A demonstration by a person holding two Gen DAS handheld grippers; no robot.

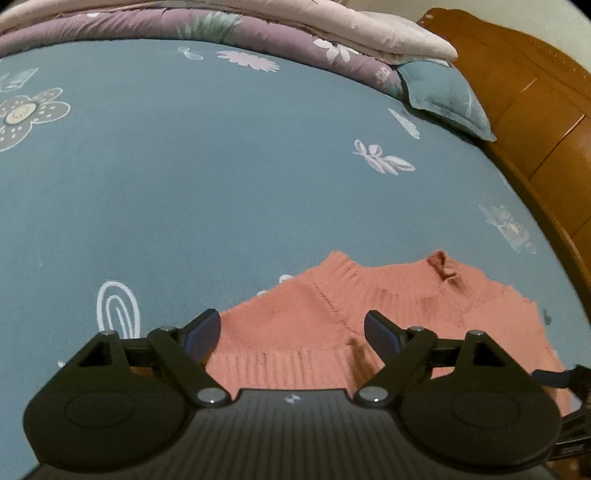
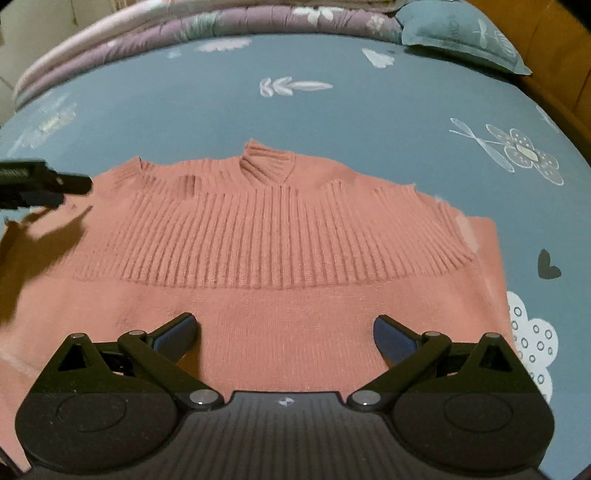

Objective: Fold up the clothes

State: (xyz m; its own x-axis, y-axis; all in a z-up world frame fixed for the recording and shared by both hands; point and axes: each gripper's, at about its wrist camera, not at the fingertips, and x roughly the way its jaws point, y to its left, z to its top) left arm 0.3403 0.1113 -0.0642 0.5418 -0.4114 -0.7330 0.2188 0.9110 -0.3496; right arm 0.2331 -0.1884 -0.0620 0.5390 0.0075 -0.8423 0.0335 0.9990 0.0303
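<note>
A salmon-pink knit sweater [image 2: 280, 240] lies flat on the bed, its ribbed collar [image 2: 267, 162] pointing away from me and its ribbed yoke spread wide. My right gripper [image 2: 285, 321] hovers open over the plain lower body of the sweater, with nothing between its fingers. My left gripper [image 1: 291, 321] is also open, above the sweater [image 1: 369, 288] near a shoulder and a ribbed band. Its black body shows at the left edge of the right wrist view [image 2: 40, 181], casting a shadow on the knit.
The bed is covered by a blue sheet [image 1: 221, 166] printed with white flowers. Folded purple and pink quilts [image 1: 258, 26] are stacked along the far side, beside a blue pillow [image 1: 443, 92]. A wooden headboard [image 1: 535, 110] borders the right.
</note>
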